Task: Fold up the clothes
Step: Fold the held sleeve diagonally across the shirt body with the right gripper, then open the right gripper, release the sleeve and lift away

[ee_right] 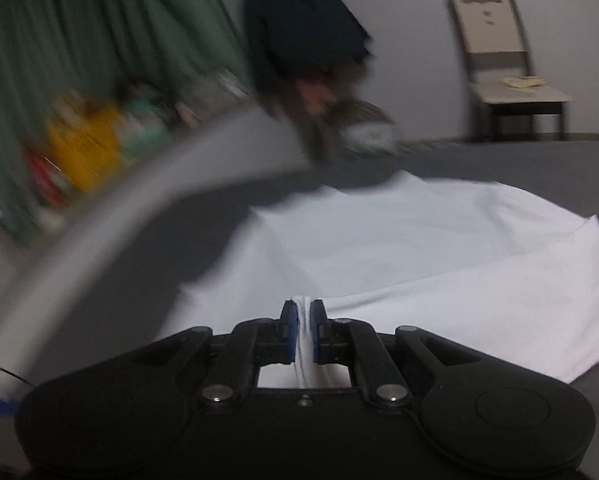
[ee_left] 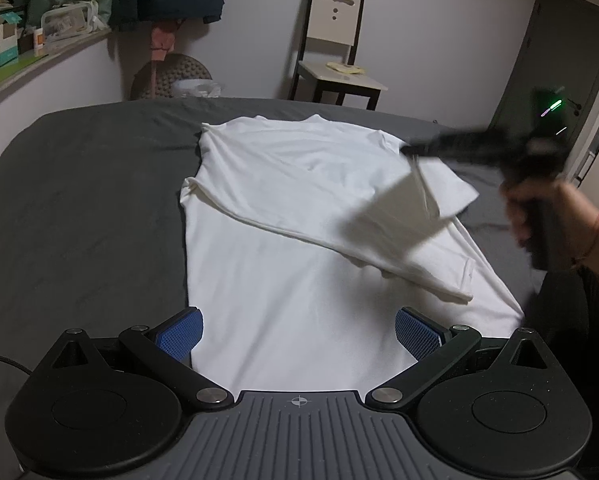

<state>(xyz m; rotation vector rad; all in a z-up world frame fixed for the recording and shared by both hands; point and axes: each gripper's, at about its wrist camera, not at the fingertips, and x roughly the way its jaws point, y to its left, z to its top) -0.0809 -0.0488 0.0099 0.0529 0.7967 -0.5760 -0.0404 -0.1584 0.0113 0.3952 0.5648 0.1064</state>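
Soft white cotton T-shirt (ee_left: pixel 283 208) lies flat on the dark grey bedsheet (ee_left: pixel 79 208), one side folded in. Right gripper (ee_right: pixel 304 320) is clamped on its sleeve w/ cloth lifted, mid side-fold; left gripper (ee_left: pixel 299 332) hovers w/ fingers apart over hem. Next: lay sleeve across, smooth.

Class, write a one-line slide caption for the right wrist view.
Right hand-held gripper shut on a pinch of the white T-shirt spread over the grey bedsheet.

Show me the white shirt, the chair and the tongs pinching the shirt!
White cotton T-shirt (ee_left: pixel 283 280), left wrist view, its flat body.
Dark wooden chair (ee_left: pixel 341 76), left wrist view, its seat.
Right tongs (ee_right: pixel 304 322), right wrist view, between the tips.
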